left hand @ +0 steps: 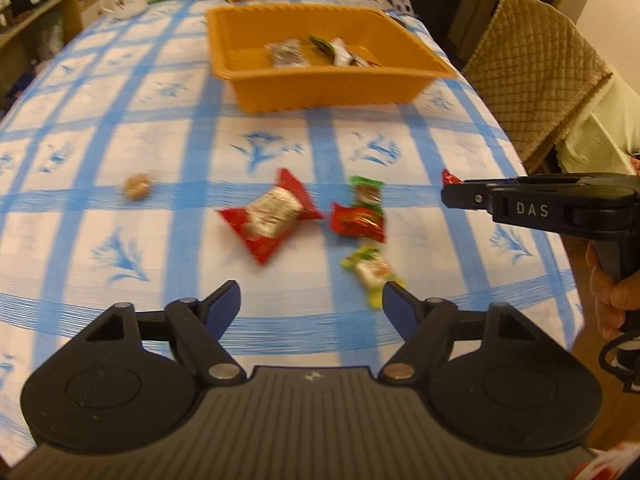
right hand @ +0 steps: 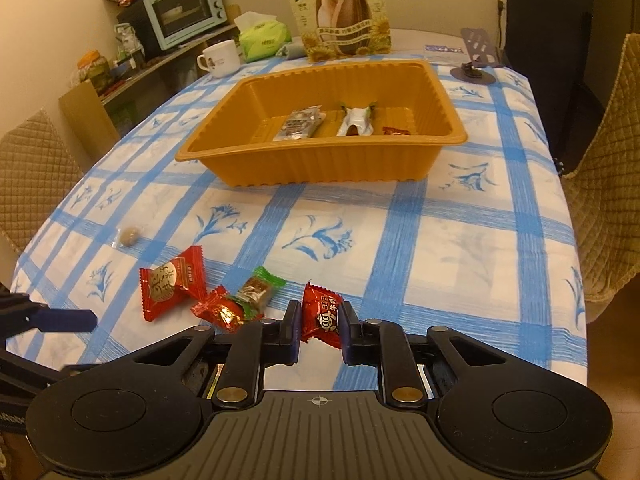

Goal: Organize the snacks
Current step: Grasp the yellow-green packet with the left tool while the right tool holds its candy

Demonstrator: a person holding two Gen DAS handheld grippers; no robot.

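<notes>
Three wrapped snacks already in the orange tray [right hand: 320, 160], five more loose on the checked tabletop [right hand: 440, 248]. Right hand-held gripper [right hand: 320, 332] clamped together on a small red packet [right hand: 322, 314], pinched across its middle at the near edge. Left hand-held gripper [left hand: 312, 300] spread apart with nothing between the pads, low over the yellow-green candy [left hand: 370, 270], with the big red packet [left hand: 272, 216], a smaller red one [left hand: 358, 222] and a green one [left hand: 366, 192] just beyond; a round brown sweet [left hand: 138, 187] well off to the side. To finish cleanly: lift straight up before travelling, clear the ribbed rim, release low over a bare patch of the tray floor. Likely slippery wrapper, so no squeezing on a loose tail. For the left: one candy only, pads square on its body.
</notes>
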